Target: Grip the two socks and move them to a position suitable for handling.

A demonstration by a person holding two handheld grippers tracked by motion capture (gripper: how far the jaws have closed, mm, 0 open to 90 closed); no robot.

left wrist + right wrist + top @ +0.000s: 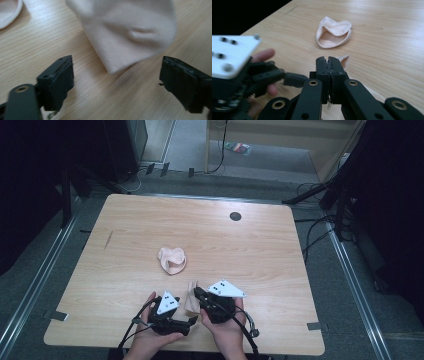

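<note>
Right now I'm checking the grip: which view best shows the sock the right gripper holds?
Left gripper view: the held sock hangs large and close. The high view shows a small patch beside the right gripper; the right gripper view shows slivers around its shut jaws.

A lab or studio. Beyond the gripper (194,293), a bare wooden table (270,250). Cables (315,227) trail over grey floor (30,280).

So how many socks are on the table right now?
2: one sock lies crumpled mid-table; the other sock is pinched in the right tool at the near edge. None looks hidden.
</note>
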